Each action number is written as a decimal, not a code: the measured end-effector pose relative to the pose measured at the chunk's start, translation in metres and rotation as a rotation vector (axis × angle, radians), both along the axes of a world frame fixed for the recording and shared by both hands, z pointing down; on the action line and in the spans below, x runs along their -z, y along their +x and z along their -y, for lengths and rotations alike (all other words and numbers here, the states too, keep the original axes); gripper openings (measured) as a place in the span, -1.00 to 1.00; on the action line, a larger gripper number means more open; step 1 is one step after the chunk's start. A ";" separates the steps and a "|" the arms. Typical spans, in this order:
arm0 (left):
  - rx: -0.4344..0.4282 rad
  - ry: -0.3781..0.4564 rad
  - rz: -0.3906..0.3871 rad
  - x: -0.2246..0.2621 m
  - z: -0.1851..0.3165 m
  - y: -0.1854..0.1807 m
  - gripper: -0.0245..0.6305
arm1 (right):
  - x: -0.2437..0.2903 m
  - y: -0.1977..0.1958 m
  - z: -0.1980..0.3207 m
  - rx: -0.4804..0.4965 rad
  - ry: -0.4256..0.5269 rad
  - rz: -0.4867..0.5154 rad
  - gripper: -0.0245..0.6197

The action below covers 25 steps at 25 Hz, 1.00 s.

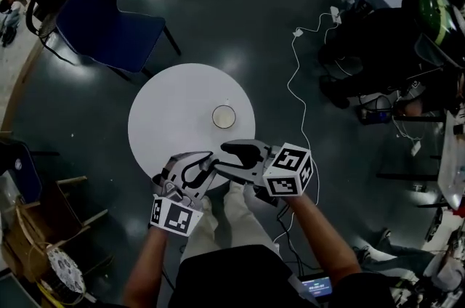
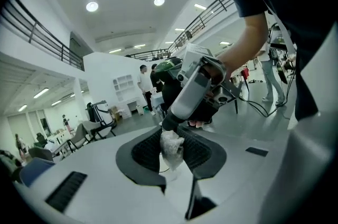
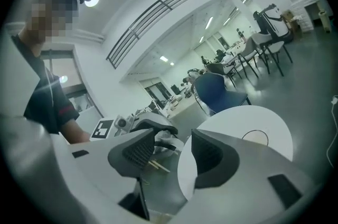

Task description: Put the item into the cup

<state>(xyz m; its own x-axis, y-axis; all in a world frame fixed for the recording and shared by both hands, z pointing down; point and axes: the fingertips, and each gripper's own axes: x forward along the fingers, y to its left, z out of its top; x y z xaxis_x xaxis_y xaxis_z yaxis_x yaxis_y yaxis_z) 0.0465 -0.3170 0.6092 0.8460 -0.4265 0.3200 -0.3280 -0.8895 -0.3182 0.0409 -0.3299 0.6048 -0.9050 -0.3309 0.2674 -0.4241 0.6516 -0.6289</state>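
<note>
The left tool (image 1: 202,164) pinches the item (image 2: 172,150), a crumpled pale wad too rumpled to identify. Just beside it the right tool (image 3: 174,145) stands spread, its pads off the wad. Farther off, the cup (image 1: 224,116) stands upright on the round white bench (image 1: 163,118); its contents are too small to make out.

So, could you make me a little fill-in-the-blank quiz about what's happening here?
1. The cup stands on a round ___ table.
2. The crumpled item is clamped in the ___ gripper.
3. The jaws of the right gripper stand ___, nothing between them.
Missing words: white; left; open.
</note>
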 end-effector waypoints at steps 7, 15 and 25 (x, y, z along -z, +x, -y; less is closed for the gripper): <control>-0.029 0.130 0.116 -0.007 0.000 0.001 -0.63 | -0.012 -0.012 -0.001 0.084 -0.062 0.009 -0.27; -0.100 0.262 0.213 -0.009 -0.010 0.014 -0.63 | -0.013 -0.021 -0.008 0.160 -0.097 0.030 -0.21; -0.146 0.294 0.260 -0.020 -0.012 0.027 -0.63 | -0.024 -0.014 -0.011 0.222 -0.159 0.039 -0.28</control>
